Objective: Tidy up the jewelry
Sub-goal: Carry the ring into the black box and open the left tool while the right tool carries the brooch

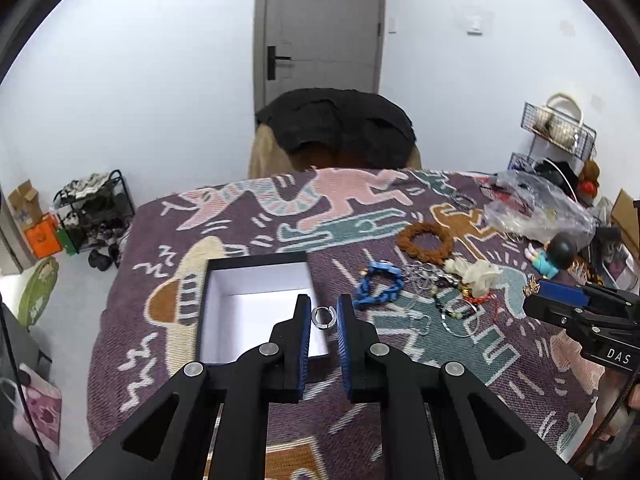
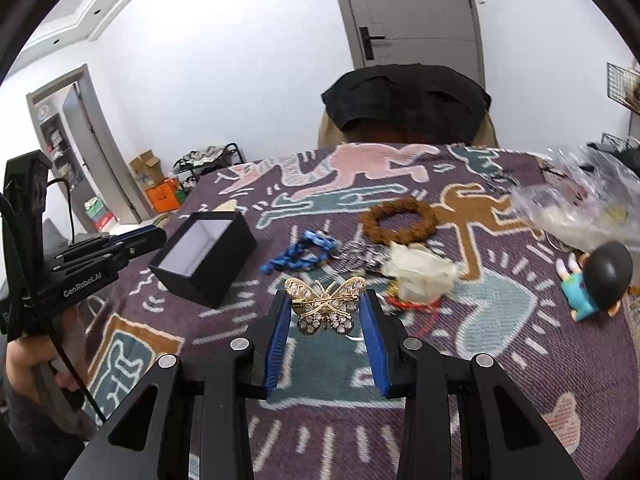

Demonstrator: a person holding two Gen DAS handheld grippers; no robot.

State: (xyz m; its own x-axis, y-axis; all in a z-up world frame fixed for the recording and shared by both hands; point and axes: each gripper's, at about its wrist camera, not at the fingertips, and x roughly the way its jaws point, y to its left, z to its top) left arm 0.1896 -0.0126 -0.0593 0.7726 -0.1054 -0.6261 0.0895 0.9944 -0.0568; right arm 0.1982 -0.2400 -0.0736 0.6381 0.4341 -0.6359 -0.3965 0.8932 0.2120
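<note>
My left gripper point(image 1: 324, 316) is shut on a small silver ring point(image 1: 321, 317), held above the near right corner of an open black box point(image 1: 256, 308) with a white inside. In the right wrist view the same box point(image 2: 204, 256) sits on the patterned cloth at the left, with the left gripper point(image 2: 158, 236) beside it. My right gripper point(image 2: 326, 312) is shut on a gold butterfly brooch point(image 2: 326, 306), lifted over the cloth. A pile of jewelry lies beyond: a blue chain bracelet point(image 2: 298, 256), a brown beaded bracelet point(image 2: 400, 220) and silver pieces point(image 2: 360, 258).
A patterned purple cloth point(image 1: 248, 220) covers the table. A clear plastic bag point(image 2: 576, 204) and a small doll figure point(image 2: 596, 284) lie at the right. A chair draped with dark cloth point(image 1: 336, 128) stands behind the far edge. A person's hand point(image 2: 28, 368) holds the left tool.
</note>
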